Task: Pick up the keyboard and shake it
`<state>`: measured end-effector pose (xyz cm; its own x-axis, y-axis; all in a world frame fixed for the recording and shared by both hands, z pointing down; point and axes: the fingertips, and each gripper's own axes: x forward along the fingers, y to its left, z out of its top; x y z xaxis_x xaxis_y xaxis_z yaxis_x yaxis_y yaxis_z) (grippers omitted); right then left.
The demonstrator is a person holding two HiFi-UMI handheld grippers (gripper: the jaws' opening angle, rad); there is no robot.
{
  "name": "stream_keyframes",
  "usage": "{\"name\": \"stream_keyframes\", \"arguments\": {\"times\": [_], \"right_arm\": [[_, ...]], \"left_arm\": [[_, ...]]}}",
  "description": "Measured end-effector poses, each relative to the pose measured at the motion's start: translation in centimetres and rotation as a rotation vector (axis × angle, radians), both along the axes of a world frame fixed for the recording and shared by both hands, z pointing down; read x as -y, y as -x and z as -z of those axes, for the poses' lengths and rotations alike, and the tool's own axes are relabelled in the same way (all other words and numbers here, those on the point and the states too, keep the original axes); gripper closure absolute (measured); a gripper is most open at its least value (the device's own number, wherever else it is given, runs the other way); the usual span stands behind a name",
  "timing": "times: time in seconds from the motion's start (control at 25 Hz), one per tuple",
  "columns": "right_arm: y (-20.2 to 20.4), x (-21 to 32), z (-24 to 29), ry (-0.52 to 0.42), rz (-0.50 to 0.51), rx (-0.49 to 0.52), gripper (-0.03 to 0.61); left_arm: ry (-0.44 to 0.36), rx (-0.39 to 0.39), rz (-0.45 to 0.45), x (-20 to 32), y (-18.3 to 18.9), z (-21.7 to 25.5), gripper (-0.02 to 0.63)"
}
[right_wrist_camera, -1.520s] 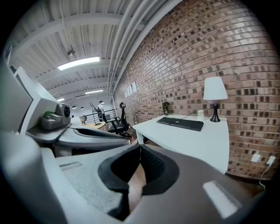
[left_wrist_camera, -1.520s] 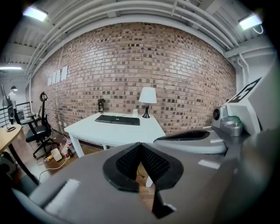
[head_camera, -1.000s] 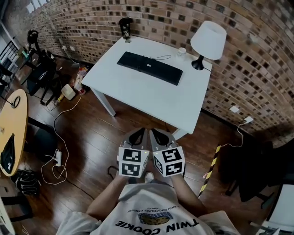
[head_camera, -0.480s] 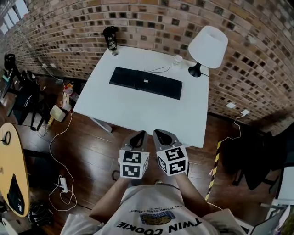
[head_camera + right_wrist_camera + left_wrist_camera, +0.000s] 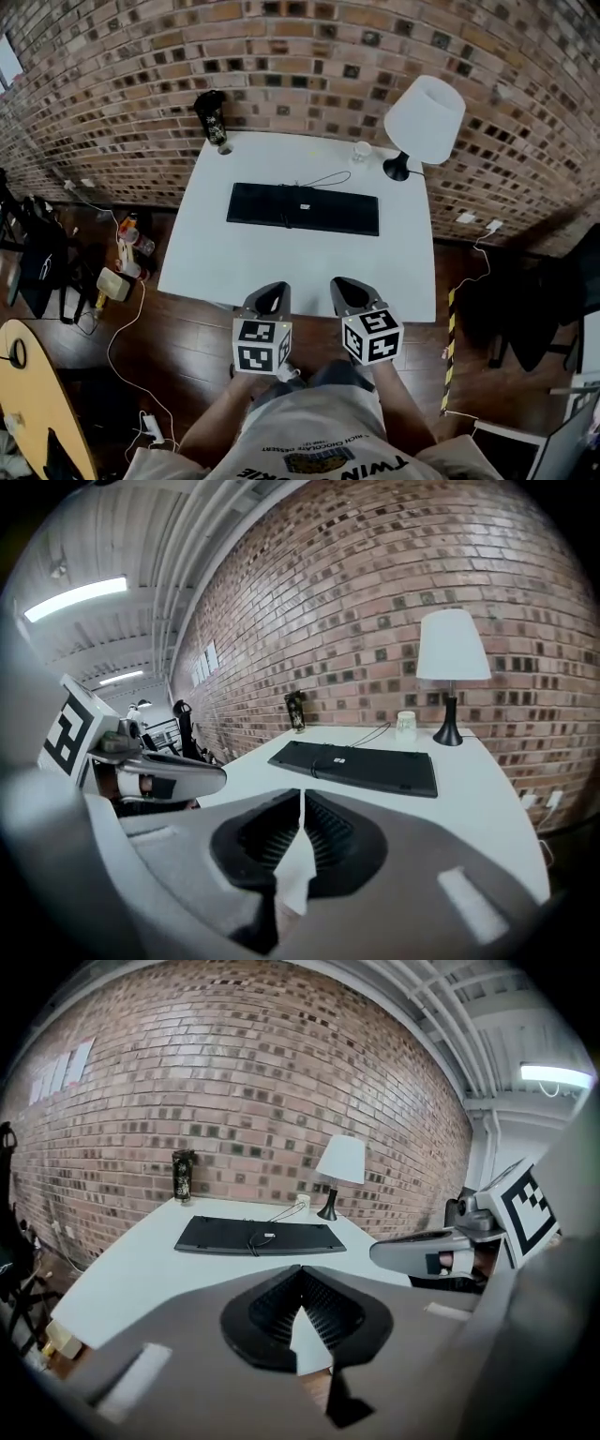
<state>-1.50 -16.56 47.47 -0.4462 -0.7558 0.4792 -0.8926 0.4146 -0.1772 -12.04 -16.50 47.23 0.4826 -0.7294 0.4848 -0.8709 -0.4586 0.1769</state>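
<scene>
Head view overhead; L+R gripper views low, facing shared keyboard (image 5: 303,208)

We see a black keyboard (image 5: 303,208) mid-table on a plain white table (image 5: 281,267). Lamp (image 5: 424,117) at far right corner: white shade, black base. Cup (image 5: 362,151) beside it white; can (image 5: 212,117) at far left corner dark. Wall (image 5: 309,56): mottled red-brown and dark brick. Left gripper (image 5: 272,292) and right gripper (image 5: 352,289): grey, black pads, black-and-white square markers. Floor (image 5: 187,328): dark brown wood.
</scene>
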Motion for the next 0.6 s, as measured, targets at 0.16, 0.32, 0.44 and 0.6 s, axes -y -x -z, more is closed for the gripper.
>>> {"name": "stream_keyframes", "arguments": {"times": [0.16,0.32,0.44,0.6], "right_arm": [[-1.6,2.1,-0.8,0.012,-0.067,0.006,0.572],[-3.8,5.2,-1.6,0.021,-0.144,0.015,0.572],[-5.5,7.7,-2.1,0.03,-0.173,0.032,0.569],[-8.5,11.7,-2.6,0.043,-0.201,0.066,0.56]], "left_arm": [[0.008,0.006,-0.018,2.5,0.8,-0.9,0.606],[0.0,0.014,-0.039,5.6,0.5,-1.4,0.606],[0.003,0.022,-0.04,8.3,1.1,-2.0,0.606],[0.009,0.042,-0.013,12.8,2.5,-2.7,0.606]]}}
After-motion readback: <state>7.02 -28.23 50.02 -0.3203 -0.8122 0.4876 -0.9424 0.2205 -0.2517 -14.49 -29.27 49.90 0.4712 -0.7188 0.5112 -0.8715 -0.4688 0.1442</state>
